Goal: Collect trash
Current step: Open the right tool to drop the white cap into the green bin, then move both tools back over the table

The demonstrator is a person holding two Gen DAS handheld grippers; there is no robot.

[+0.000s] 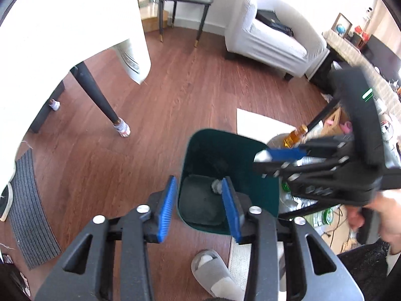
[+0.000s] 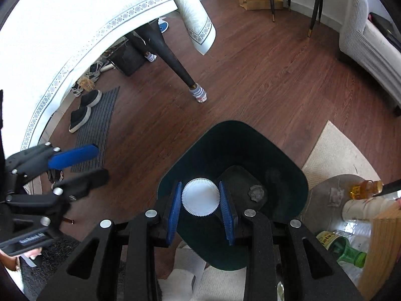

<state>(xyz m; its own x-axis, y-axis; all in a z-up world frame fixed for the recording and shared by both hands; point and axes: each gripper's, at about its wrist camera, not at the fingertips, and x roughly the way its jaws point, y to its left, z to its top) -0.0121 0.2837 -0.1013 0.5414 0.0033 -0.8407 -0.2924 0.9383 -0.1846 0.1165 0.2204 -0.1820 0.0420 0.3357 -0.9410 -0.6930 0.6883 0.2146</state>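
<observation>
While both grippers gape, paper plate [image 2: 200, 197] drops into bin [image 2: 288, 173] on wood floor [image 2: 250, 80]

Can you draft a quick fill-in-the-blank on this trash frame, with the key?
1. The white paper liner sits between the jaws of the ____ gripper.
2. The left gripper holds ____.
3. Both grippers hover above the dark green ____.
4. A crumpled grey wad lies on the bin's ____.

Missing: right; nothing; bin; bottom
</observation>
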